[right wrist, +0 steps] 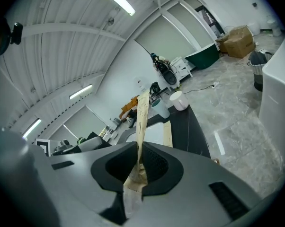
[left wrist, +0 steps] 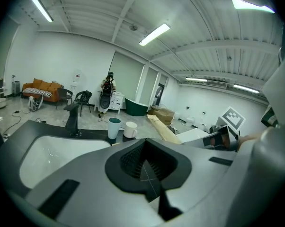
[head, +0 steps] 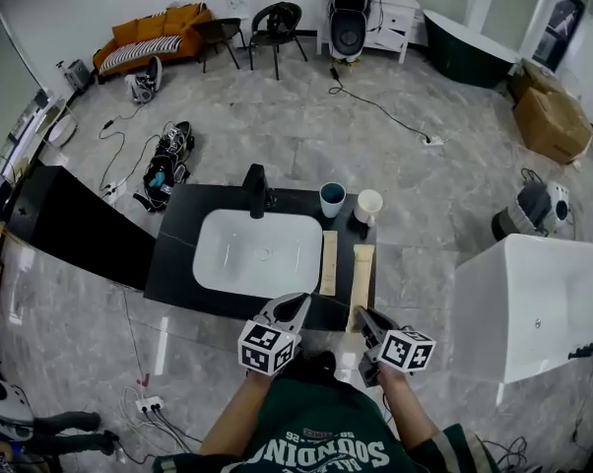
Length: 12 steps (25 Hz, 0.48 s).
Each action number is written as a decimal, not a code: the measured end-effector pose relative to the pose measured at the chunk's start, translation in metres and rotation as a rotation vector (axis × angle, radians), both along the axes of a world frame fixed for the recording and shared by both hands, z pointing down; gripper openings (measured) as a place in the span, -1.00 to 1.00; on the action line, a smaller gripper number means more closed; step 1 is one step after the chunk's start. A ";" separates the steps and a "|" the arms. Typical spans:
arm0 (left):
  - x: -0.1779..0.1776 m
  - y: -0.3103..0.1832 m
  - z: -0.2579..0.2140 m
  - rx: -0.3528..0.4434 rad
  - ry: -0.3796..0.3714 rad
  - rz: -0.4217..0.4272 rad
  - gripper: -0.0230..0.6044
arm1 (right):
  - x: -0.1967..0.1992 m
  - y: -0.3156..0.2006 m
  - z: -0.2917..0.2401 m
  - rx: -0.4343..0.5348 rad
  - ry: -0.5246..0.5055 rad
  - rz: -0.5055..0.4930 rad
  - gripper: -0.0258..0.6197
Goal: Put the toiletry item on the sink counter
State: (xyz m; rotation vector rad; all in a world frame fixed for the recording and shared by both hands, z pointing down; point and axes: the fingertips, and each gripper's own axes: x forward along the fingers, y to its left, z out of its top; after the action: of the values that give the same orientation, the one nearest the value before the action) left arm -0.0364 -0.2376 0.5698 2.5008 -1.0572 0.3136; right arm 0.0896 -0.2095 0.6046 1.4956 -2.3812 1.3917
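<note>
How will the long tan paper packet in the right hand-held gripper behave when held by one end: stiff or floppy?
The long tan paper packet is probably fairly stiff: gripped at one end by the right hand-held gripper, it stands out straight without drooping. It looks thin and flat, so likely light and unlikely to roll.

Reads as matt black, smooth and stone-like on the sink counter (head: 168, 264), as glossy white ceramic in the basin (head: 257, 254), and as matt black metal on the faucet (head: 254, 187). Looks like dull brown kraft paper, faintly creased, on the toiletry packet (right wrist: 141, 112) in the right gripper (right wrist: 138, 144) and on the second packet (head: 328, 262). Shows smooth matt grey plastic on that gripper and the left gripper (left wrist: 145, 143), with ribbed black pads (right wrist: 153, 163). Gleams as polished grey marble-look tile across the floor (head: 306, 136). Looks glazed on the teal cup (head: 332, 199) and white mug (head: 368, 206).
</note>
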 end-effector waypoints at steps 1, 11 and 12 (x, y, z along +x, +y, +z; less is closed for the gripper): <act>0.001 -0.006 0.000 0.001 0.000 0.005 -0.90 | 0.000 -0.005 0.000 -0.001 0.002 0.004 -0.73; 0.008 -0.045 0.000 -0.002 0.006 0.072 -0.90 | -0.003 -0.031 0.002 -0.008 0.009 0.053 -0.73; 0.009 -0.046 0.001 -0.005 0.007 0.078 -0.90 | -0.003 -0.032 0.002 -0.010 0.011 0.058 -0.73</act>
State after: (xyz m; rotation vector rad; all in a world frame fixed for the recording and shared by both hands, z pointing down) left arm -0.0273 -0.2838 0.5709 2.5412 -0.9560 0.3292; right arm 0.0864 -0.2415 0.6069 1.5779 -2.3386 1.4003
